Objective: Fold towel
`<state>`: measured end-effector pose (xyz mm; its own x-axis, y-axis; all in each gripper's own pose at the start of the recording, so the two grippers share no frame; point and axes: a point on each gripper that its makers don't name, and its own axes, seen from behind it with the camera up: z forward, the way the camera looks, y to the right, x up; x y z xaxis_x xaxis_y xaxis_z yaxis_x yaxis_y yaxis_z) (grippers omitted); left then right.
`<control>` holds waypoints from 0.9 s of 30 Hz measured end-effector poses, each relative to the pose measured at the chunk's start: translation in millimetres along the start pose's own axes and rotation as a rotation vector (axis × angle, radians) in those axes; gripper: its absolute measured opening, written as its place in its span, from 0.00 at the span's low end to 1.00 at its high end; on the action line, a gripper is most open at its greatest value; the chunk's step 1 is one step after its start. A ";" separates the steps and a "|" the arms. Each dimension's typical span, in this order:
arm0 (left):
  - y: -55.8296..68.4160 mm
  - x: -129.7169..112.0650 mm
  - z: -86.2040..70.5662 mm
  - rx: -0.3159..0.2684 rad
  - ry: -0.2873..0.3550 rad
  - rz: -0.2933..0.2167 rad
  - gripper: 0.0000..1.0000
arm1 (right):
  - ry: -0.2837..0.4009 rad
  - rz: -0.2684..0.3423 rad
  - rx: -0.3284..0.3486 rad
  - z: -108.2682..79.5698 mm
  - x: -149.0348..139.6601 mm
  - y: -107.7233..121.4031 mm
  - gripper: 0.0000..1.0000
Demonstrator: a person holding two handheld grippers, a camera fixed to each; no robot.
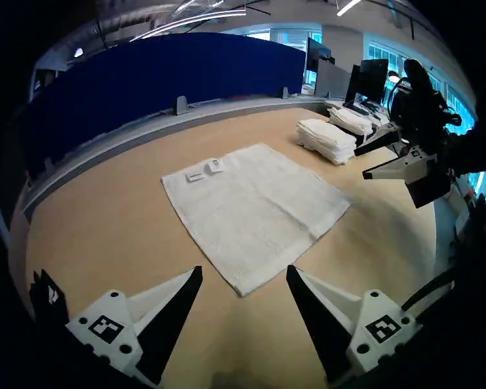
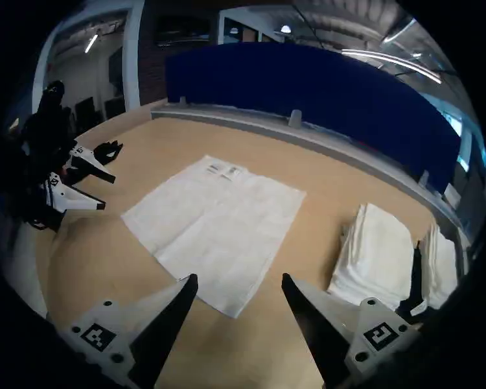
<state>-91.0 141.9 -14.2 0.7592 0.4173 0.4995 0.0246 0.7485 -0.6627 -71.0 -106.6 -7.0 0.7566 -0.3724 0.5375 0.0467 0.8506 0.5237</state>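
Observation:
A white towel (image 1: 256, 211) lies spread flat on the wooden table, with two small labels near its far edge. My left gripper (image 1: 244, 280) is open and hovers just short of the towel's near corner. The right gripper (image 1: 371, 159) appears open, held above the table off the towel's right side. In the right gripper view the same towel (image 2: 220, 220) lies flat ahead, my right gripper (image 2: 236, 285) stands open over its near edge, and the left gripper (image 2: 107, 188) hangs open at the far left.
Two stacks of folded white towels (image 1: 327, 139) (image 2: 379, 256) sit beside the flat towel. A blue partition (image 1: 172, 74) runs along the table's far side. Monitors (image 1: 369, 81) stand at one end. Bare wooden tabletop (image 1: 113, 214) surrounds the towel.

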 end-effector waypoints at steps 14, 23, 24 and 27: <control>5.6 -20.3 26.5 -0.031 -0.075 -0.002 0.96 | -0.080 0.016 0.025 18.5 -39.6 -2.2 1.00; 4.3 -33.5 35.4 -0.029 -0.119 0.007 0.96 | -0.098 0.031 0.032 23.4 -48.5 -1.6 1.00; 4.0 -35.2 36.4 -0.028 -0.125 0.008 0.96 | -0.100 0.031 0.033 24.0 -49.7 -1.6 1.00; 4.2 -41.0 39.4 -0.023 -0.145 0.007 0.95 | -0.112 0.031 0.040 26.2 -54.3 -2.8 0.98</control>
<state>-147.8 148.2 -15.5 0.6579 0.4938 0.5686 0.0353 0.7340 -0.6783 -129.3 -98.5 -20.4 0.6795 -0.3869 0.6234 -0.0037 0.8479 0.5302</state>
